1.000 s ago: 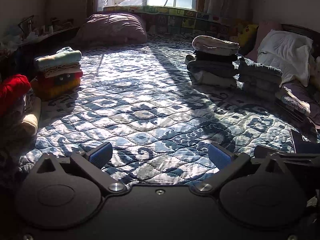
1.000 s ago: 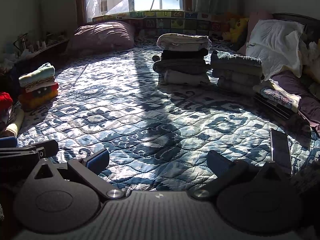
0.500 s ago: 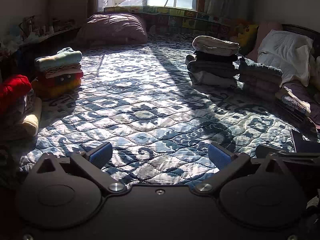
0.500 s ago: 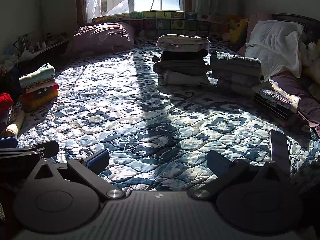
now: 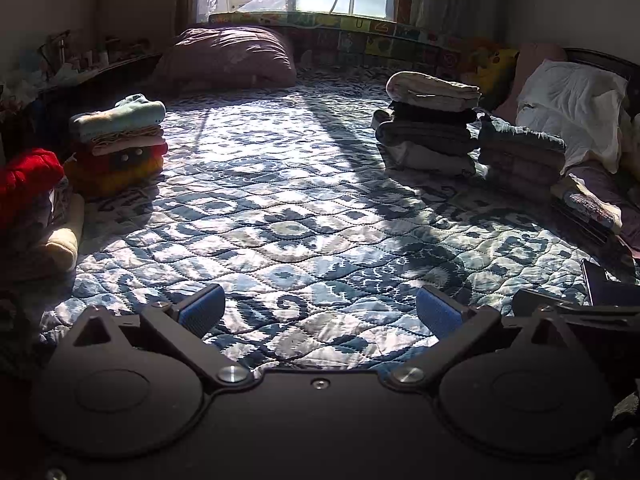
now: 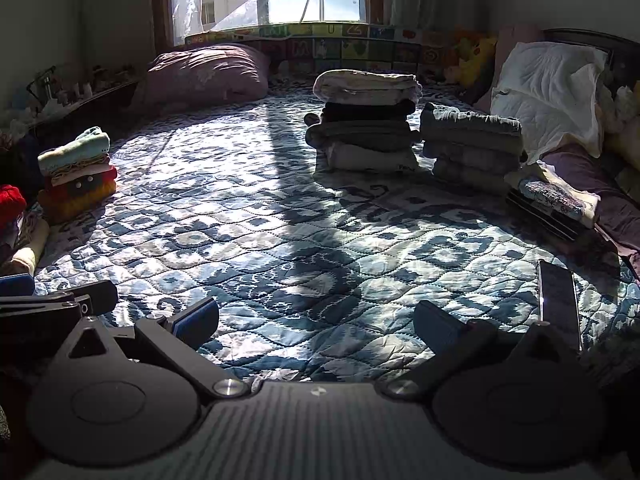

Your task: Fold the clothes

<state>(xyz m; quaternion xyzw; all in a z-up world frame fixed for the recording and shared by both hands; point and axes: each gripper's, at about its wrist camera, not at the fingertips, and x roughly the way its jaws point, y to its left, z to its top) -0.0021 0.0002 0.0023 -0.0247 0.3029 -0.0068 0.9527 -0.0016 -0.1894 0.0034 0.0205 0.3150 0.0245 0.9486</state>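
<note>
- The left hand-held gripper [image 5: 318, 312] hangs low over the bed [image 5: 304, 216], jaws spread wide, holding nothing.
- The right hand-held gripper [image 6: 316, 318] sits just beside it, equally wide open and empty.
- No garment lies between them, so this looks like a pause between items; the next move calls for fetching an unfolded piece, probably from the loose red heap [image 5: 28, 178] at left.
- Folded clothes sit in stacks: a colourful stack [image 5: 118, 140] at left, a grey stack [image 6: 366, 120] and a second stack [image 6: 472, 146] at right.
- No containers visible; a phone [image 6: 558, 302] lies on the quilt.
</note>
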